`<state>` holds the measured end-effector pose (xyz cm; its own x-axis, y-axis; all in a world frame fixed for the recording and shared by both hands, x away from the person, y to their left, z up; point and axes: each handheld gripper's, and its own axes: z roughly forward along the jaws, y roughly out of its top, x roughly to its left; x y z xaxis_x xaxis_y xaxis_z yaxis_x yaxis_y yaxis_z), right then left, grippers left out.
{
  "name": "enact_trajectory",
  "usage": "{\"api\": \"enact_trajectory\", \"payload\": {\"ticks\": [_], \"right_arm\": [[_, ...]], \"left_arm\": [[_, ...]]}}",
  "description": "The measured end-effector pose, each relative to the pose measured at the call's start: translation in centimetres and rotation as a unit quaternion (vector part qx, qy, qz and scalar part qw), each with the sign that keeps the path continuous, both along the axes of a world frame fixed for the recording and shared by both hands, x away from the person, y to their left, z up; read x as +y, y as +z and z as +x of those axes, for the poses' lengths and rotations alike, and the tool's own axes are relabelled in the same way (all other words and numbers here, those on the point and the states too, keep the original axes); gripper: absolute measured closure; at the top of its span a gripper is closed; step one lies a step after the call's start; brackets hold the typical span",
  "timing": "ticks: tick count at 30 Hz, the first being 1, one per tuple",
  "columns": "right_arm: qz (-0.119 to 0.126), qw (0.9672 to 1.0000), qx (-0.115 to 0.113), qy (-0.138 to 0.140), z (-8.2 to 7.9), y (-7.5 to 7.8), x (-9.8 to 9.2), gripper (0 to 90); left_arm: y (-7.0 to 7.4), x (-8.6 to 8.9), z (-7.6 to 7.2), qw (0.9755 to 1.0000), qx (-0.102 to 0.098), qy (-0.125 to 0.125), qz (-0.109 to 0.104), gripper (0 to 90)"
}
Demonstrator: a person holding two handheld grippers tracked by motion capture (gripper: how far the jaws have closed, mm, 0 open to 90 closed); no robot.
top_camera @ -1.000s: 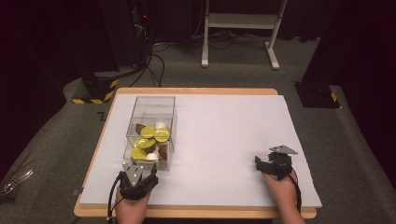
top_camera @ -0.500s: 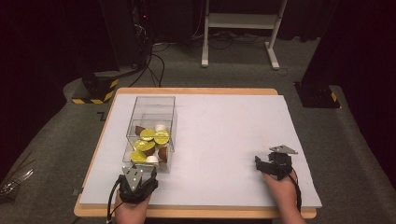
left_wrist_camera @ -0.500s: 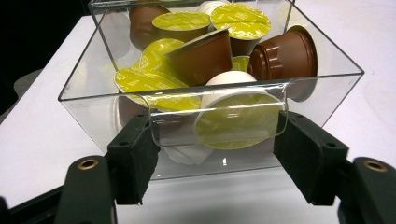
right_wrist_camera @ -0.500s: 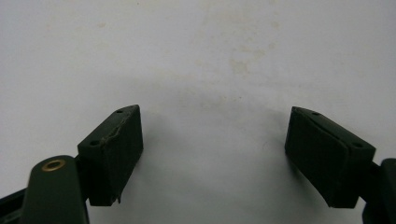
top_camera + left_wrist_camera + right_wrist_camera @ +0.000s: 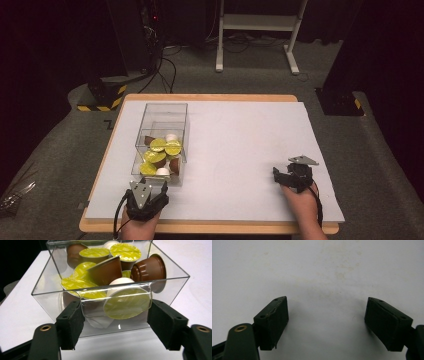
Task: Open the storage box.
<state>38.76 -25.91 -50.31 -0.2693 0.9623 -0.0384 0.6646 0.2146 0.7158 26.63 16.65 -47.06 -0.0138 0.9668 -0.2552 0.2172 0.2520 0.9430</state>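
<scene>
Barely anything has shifted since a second ago: the left tongs (image 5: 146, 192) are still sitting at the counter's (image 5: 240, 130) near edge, just in front of the clear box (image 5: 161, 142) of coffee capsules (image 5: 127, 303) by the left edge. Their jaws are standing apart, flanking the box's near wall without gripping it (so nothing is lifted yet). The right tongs (image 5: 295, 175) are idling, jaws apart, near the near-right corner. Everything remains to do, I'd say.
</scene>
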Motion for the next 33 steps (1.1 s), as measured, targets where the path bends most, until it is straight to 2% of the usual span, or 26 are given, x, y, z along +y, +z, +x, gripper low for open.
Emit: {"api": "enact_trajectory", "payload": {"ticks": [2,8,13,17,24,27,33], "right_arm": [[0.000,1.0000,0.000,-0.001,0.0,0.0,0.0,19.4],[0.000,1.0000,0.000,0.000,0.0,0.0,0.0,19.4],[0.000,1.0000,0.000,0.000,0.0,0.0,0.0,19.4],[0.001,1.0000,0.000,0.000,0.0,0.0,0.0,19.4],[0.001,1.0000,0.000,0.000,0.0,0.0,0.0,19.4],[0.001,1.0000,0.000,0.000,0.0,0.0,0.0,19.4],[0.001,1.0000,0.001,-0.001,0.0,0.0,0.0,19.4]], "left_arm": [[0.1,0.2,-0.2,1.0000,0.006,-0.007,0.003,28.3],[0.5,0.6,-0.9,0.9999,0.000,-0.015,-0.005,27.5],[0.9,1.1,-1.2,0.9997,-0.010,-0.015,-0.015,29.2],[1.1,1.3,-1.4,0.9996,-0.016,-0.020,-0.013,30.4],[1.9,2.1,-1.9,0.9988,-0.030,-0.027,-0.027,41.0],[2.3,2.7,-1.9,0.9983,-0.038,-0.021,-0.038,43.3],[3.1,3.4,-1.5,0.9979,-0.047,-0.020,-0.040,47.7]]}}
